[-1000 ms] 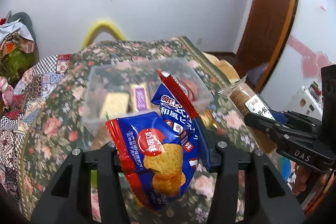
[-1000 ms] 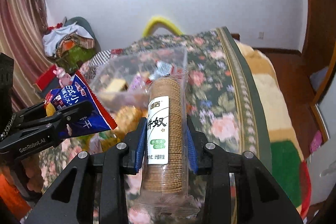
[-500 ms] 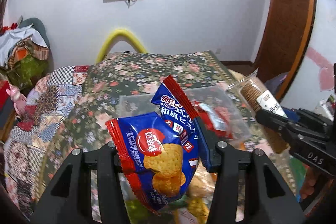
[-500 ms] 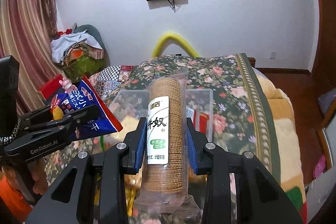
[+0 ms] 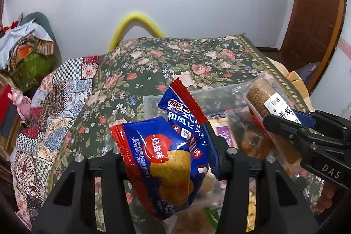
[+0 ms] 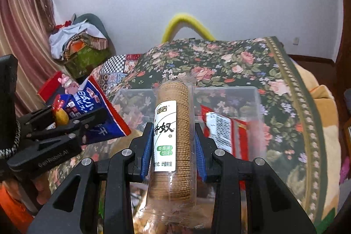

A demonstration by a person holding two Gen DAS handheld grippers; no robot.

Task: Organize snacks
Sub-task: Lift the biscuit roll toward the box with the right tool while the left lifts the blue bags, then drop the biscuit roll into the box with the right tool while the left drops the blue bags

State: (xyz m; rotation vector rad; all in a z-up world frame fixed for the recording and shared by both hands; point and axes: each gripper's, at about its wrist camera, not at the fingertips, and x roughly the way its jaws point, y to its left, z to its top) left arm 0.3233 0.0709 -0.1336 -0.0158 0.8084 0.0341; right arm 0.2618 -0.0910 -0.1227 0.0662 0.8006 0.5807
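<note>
1. The blue biscuit packets (image 5: pixel 171 152) are clamped in the left tool (image 5: pixel 166 159), above the clear box (image 6: pixel 252 98).
2. The round cracker sleeve (image 6: pixel 173 142) is clamped upright in the right tool (image 6: pixel 173 146).
3. The clear box stands on the floral bed cover (image 5: pixel 175 58) and contains more snacks.

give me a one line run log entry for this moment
left hand-held gripper: shut on blue cracker packets | right hand-held gripper: shut on biscuit roll | both above clear bin
</note>
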